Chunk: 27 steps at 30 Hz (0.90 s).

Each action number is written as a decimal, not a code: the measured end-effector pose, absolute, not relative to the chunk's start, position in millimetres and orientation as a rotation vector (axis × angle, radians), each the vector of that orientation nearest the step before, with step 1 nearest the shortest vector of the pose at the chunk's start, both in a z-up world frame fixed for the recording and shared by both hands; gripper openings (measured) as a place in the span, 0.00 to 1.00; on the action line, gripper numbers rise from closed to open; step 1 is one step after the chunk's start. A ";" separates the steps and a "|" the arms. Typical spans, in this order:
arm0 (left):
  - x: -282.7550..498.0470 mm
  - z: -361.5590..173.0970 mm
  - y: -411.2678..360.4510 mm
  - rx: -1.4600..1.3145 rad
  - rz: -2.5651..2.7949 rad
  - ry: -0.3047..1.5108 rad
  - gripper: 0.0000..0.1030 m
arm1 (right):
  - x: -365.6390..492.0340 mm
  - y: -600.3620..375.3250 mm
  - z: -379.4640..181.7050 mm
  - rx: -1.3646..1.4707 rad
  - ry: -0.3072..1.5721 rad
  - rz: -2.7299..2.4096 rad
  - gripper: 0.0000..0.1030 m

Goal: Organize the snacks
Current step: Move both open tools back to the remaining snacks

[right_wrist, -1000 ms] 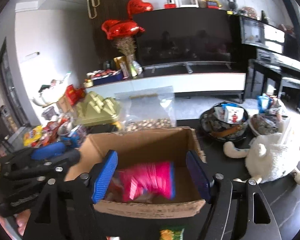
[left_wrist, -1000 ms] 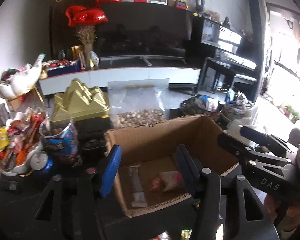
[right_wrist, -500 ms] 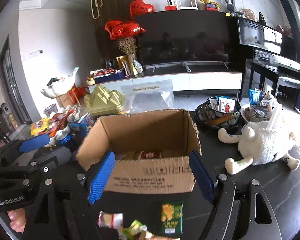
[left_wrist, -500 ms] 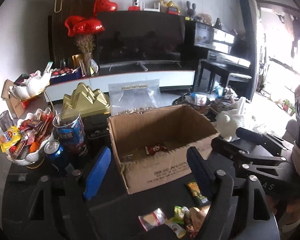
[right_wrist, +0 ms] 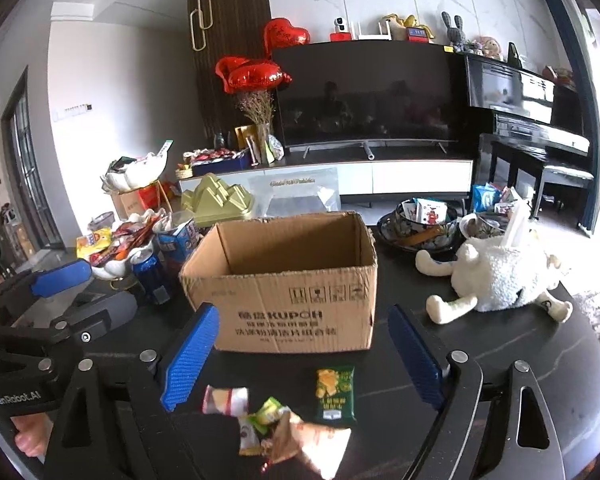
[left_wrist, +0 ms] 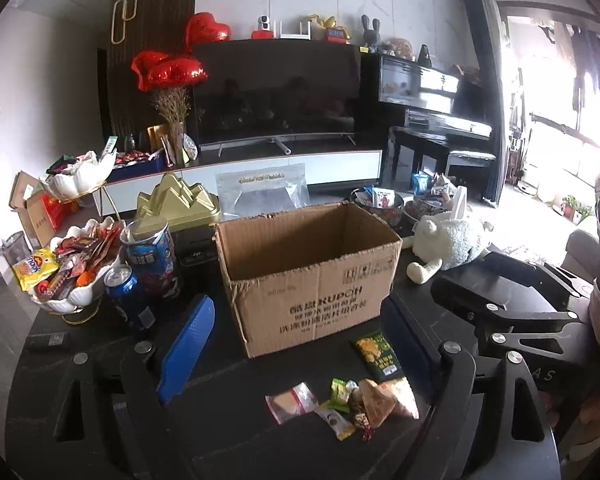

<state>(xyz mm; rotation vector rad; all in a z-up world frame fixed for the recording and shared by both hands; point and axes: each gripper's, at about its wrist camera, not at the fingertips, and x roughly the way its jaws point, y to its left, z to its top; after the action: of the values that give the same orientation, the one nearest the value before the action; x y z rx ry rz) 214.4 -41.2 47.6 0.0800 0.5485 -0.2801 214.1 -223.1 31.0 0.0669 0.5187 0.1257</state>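
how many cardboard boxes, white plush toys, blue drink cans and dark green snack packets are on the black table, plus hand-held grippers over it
cardboard box: 1
white plush toy: 1
blue drink can: 1
dark green snack packet: 1
hand-held grippers: 2, the left hand-held gripper and the right hand-held gripper, both open
total: 6

The cardboard box [right_wrist: 300, 304] front reads "KUPOH" above Chinese lines too small to read. Left of it, the other gripper's body [right_wrist: 16, 398] bears "GenRobot.AI".
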 end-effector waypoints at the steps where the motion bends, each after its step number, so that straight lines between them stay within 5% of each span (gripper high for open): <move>1: 211.5 45.6 -41.6 0.082 -0.280 0.550 0.83 | 210.2 -223.7 29.0 0.064 0.520 0.123 0.85; 27: 198.0 -56.5 -44.1 0.088 -0.258 0.759 0.82 | 200.8 -233.5 -80.8 0.173 0.780 0.126 0.85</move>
<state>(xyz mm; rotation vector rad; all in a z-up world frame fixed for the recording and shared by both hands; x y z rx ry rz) 198.0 -44.1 -56.5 0.0880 0.7592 -0.2583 200.8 -233.5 -80.8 0.1730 0.7803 0.1264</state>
